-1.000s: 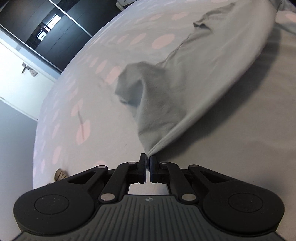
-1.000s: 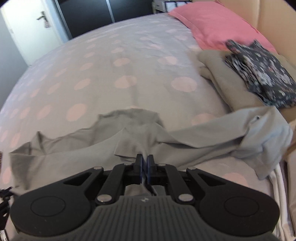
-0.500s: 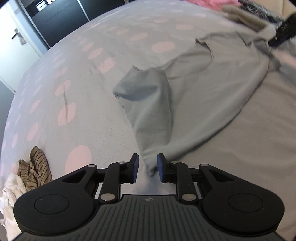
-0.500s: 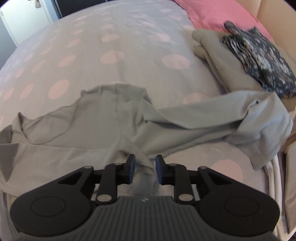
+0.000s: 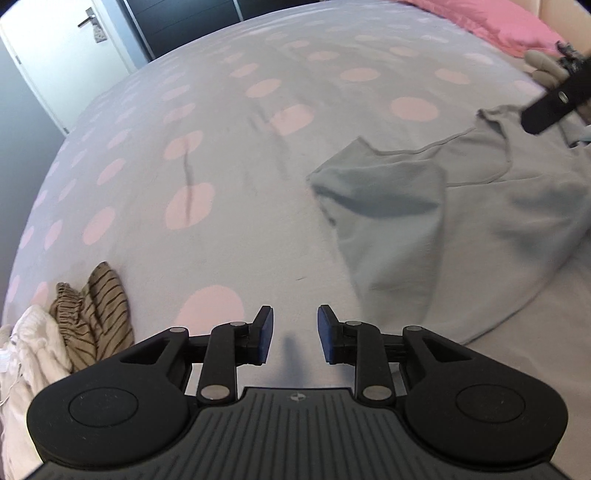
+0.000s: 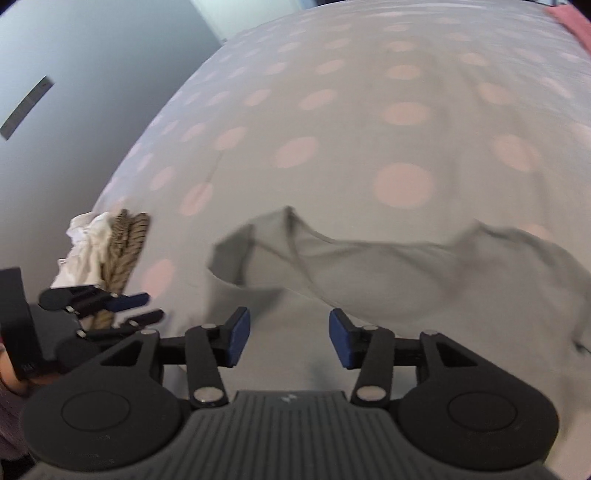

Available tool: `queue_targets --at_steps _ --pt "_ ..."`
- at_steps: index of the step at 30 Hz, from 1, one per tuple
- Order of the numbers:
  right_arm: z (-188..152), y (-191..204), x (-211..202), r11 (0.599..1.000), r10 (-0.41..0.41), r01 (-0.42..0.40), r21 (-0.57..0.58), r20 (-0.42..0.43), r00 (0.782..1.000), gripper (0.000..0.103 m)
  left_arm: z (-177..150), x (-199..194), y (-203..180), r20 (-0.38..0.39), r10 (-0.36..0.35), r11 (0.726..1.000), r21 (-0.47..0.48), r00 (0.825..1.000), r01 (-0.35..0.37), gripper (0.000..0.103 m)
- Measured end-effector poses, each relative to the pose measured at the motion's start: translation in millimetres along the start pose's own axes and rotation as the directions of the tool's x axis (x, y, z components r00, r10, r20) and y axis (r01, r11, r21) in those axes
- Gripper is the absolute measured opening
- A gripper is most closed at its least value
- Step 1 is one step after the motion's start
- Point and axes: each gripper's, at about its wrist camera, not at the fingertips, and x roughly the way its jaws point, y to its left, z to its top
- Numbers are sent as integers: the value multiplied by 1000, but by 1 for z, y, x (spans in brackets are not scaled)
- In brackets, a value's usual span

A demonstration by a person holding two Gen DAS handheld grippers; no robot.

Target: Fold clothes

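Observation:
A grey shirt [image 5: 461, 221] lies spread on the dotted bed, a sleeve folded over at its left side; it also shows in the right wrist view [image 6: 406, 273]. My left gripper [image 5: 292, 336] is open and empty, just left of the shirt's near edge. My right gripper [image 6: 286, 338] is open and empty above the shirt's near part. The left gripper's fingers [image 6: 118, 301] show at the left of the right wrist view. Part of the right gripper [image 5: 554, 99] shows at the top right of the left wrist view.
A pile of striped brown [image 5: 96, 306] and white clothes [image 5: 26, 354] lies at the bed's left edge, also in the right wrist view [image 6: 107, 243]. A pink pillow [image 5: 498, 22] and folded clothes [image 5: 543, 66] lie at the far right. A white door [image 5: 74, 55] stands beyond the bed.
Both grippers have opened and let go of the grey shirt, which now lies on the bed. Both have pulled back and swung left.

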Motion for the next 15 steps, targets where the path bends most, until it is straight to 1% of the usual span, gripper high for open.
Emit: queue_targets --at_steps 3,4,7,10,11,13,15 --pt "26 13 34 999 48 -47 19 -50 998 57 0 9 8 -24 13 1000 -18 1000 -13 24" --pt "33 17 44 998 52 -51 22 -67 996 59 0 13 11 -41 20 1000 -23 999 -21 24" --pt "49 30 76 999 46 -45 8 -132 990 59 0 25 19 -105 44 998 -39 993 -49 24" --pt "59 46 106 998 43 -50 -34 -200 979 61 -1 33 28 -156 53 996 -63 986 -64 24" --pt "61 51 116 997 34 -48 -53 -226 974 61 -2 33 30 -160 52 996 -66 986 -63 24" --pt "63 59 135 994 -9 -22 -110 -270 963 63 -4 34 32 -163 51 996 -63 985 -63 24" --pt "64 62 156 989 -43 -4 -148 -319 947 63 -6 35 33 -172 54 996 -59 984 -65 24"
